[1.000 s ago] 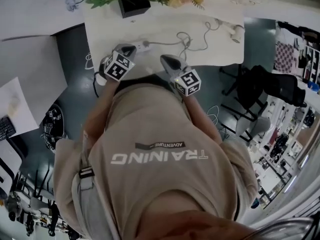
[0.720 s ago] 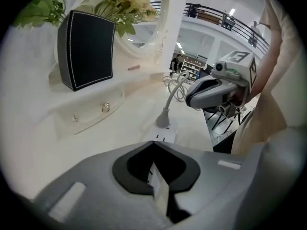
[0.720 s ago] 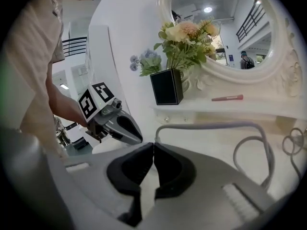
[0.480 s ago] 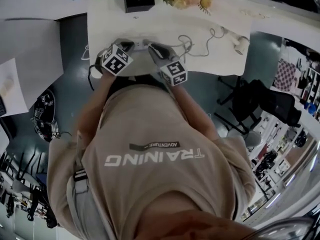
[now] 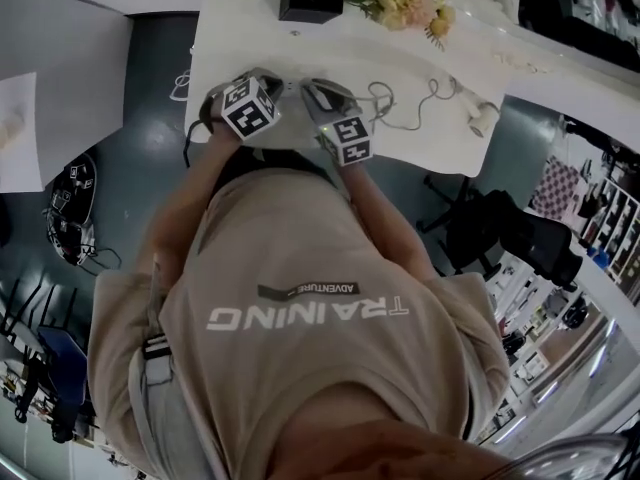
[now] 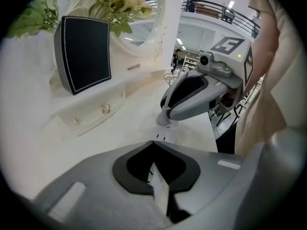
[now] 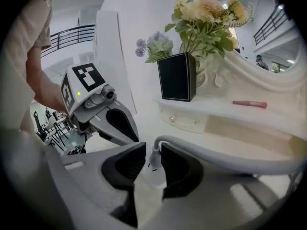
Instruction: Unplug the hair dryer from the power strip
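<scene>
A white power strip [image 6: 159,134] lies on the white dressing table [image 5: 420,148]. My left gripper [image 6: 153,145] is shut on the strip's near end. The hair dryer's white plug [image 7: 154,166] stands in the strip, and my right gripper [image 7: 153,150] is shut on that plug. Its grey cord [image 7: 216,152] curves off to the right. In the head view the left gripper [image 5: 266,82] and right gripper [image 5: 310,92] sit close together, and the cord [image 5: 405,108] loops over to the white hair dryer [image 5: 479,120] at the table's right end.
A black vase of flowers [image 7: 176,75] stands on a raised shelf with a small knobbed drawer [image 6: 103,108]. A pink lipstick [image 7: 249,103] lies by the oval mirror frame [image 6: 165,28]. A dark chair [image 5: 500,233] stands right of the table.
Both grippers have moved forward from the table's near edge and closer together, onto the power strip. The right gripper has come onto the plug.
</scene>
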